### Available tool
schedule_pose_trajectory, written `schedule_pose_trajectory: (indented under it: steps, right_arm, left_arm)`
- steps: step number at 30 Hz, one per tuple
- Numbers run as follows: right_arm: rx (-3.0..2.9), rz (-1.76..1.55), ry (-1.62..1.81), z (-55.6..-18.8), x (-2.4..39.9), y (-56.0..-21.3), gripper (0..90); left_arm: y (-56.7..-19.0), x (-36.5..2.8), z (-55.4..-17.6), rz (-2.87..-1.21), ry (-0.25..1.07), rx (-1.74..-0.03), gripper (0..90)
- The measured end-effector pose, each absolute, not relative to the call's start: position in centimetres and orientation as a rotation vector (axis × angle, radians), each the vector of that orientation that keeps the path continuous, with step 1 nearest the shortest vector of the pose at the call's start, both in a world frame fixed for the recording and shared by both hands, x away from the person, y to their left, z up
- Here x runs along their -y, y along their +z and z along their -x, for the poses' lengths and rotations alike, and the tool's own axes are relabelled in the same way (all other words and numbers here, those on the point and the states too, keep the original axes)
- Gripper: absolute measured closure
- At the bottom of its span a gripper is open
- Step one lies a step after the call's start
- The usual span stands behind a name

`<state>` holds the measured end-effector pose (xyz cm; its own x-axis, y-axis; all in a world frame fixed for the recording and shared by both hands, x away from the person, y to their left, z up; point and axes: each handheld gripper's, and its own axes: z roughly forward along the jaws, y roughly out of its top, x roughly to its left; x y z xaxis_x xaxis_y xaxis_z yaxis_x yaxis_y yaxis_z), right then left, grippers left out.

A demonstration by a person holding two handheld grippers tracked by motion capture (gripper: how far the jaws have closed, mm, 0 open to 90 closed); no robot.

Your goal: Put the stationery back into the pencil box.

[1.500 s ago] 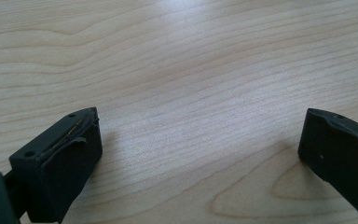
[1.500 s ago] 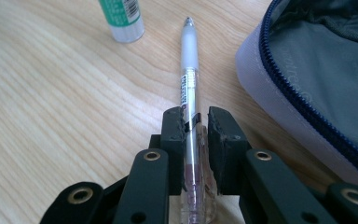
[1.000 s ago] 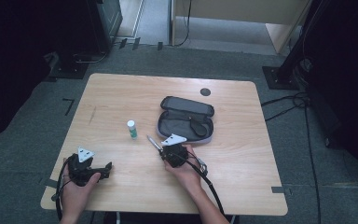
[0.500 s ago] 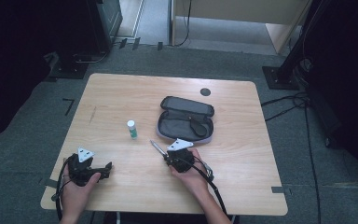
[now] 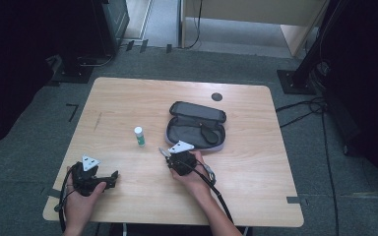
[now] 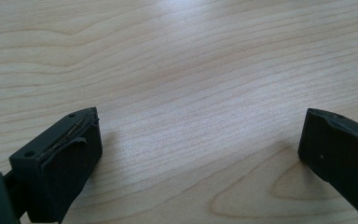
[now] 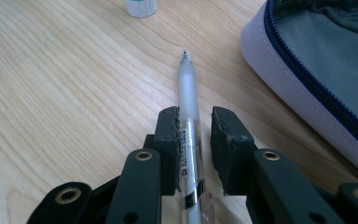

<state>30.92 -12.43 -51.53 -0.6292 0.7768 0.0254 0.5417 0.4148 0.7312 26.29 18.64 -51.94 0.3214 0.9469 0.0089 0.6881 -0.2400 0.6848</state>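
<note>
Thing in hand: a slim gel pen (image 7: 188,135) with a frosted, see-through barrel; in the high view it shows as a small pale stick (image 5: 163,152) at the front of the right gripper.
Where it is: on the counter (image 5: 128,105), just beside the near edge of the open pencil case (image 7: 307,88), its tip pointing toward the small white bottle with green label (image 5: 139,136).
Right gripper (image 7: 195,119): the jaws stand narrow, one on each side of the barrel. They have just been opening a little, and there is a thin gap at the right pad, so I judge the pen is between them but not pressed; it seems to lie on the wood.
Left gripper (image 6: 200,140): jaws wide apart, nothing between them, low over bare counter near the front left corner (image 5: 98,177).
Weight: very light, I judge; one gripper is enough.
Stiffness: a rigid plastic tube; it will not bend, but a hard squeeze may crack it.
Surface: smooth and round, so it can roll away or turn inside the pads.
Where to hold: at the middle of the barrel, near the printed label, pads square across it.
Risk: the tip is probably bare; keep it away from the fabric of the case.
</note>
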Motion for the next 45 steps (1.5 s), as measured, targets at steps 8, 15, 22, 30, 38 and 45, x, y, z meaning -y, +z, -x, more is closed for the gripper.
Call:
schedule_pose_trajectory:
  steps: [8,15,22,30,38,45]
  right_arm:
    - [-2.367,-1.11,1.051,-30.8,12.8,-51.5,80.1]
    - [-2.374,-1.129,1.068,-30.5,13.7,-51.3,80.2]
    - [-2.337,-1.136,1.114,-30.2,15.1,-49.9,80.3]
    - [-2.278,-1.162,1.157,-30.3,16.8,-48.4,80.4]
    - [-2.233,-1.17,1.185,-30.7,18.3,-47.1,80.4]
    - [-2.207,-1.175,1.208,-30.9,19.0,-46.0,80.4]
  left_arm:
    - [-51.9,-18.6,-26.3,-2.012,0.58,-1.436,0.0]
    - [-51.9,-18.6,-26.3,-2.012,0.579,-1.436,0.0]
    - [-51.9,-18.6,-26.3,-2.012,0.58,-1.436,0.0]
    - [-51.9,-18.6,-26.3,-2.012,0.58,-1.435,0.0]
    - [-51.9,-18.6,-26.3,-2.012,0.58,-1.436,0.0]
    - [-51.9,-18.7,-26.3,-2.013,0.579,-1.435,0.0]
